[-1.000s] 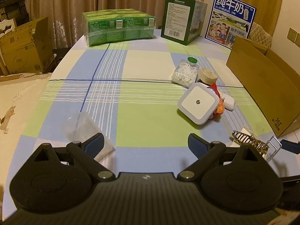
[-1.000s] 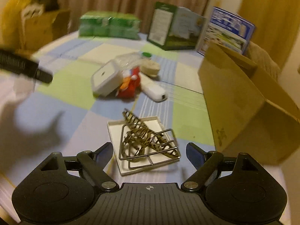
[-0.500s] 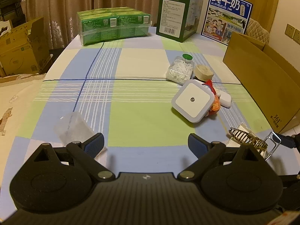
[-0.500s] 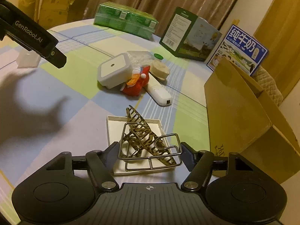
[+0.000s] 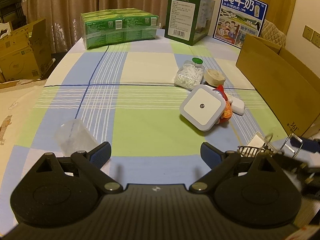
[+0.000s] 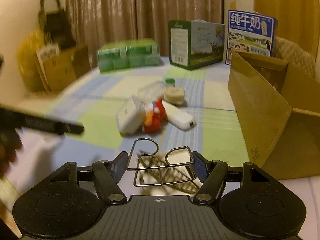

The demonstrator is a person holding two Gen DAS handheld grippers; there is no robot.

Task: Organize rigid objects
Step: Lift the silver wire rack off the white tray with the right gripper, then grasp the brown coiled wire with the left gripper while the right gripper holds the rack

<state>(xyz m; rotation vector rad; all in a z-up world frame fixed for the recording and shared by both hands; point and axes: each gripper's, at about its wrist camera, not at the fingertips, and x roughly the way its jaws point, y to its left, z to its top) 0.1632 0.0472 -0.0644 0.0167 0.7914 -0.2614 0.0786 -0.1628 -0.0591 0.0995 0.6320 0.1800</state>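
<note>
Between the blue pads of the right gripper [image 6: 160, 167] sits a wire rack [image 6: 160, 170], its frame touching both pads, so the fingers are clenched on it; its two loops stand up in front of the camera. Under it lies a white tray [image 6: 180, 156] on the checked tablecloth [image 5: 152, 120]. A cardboard box [image 6: 266, 108] stands just to the right, open at the top. Further along the table a small heap holds a square white light [image 5: 202, 108], a red toy [image 6: 155, 118], a white plastic bar [image 6: 180, 117], a tape roll [image 5: 215, 77] and a clear jar [image 5: 190, 75] with a green lid. Left gripper [image 5: 156, 154] hangs over the cloth with fingers spread wide and nothing between them; a frosted plastic cup [image 5: 74, 138] lies on its side just beside the left finger.
</note>
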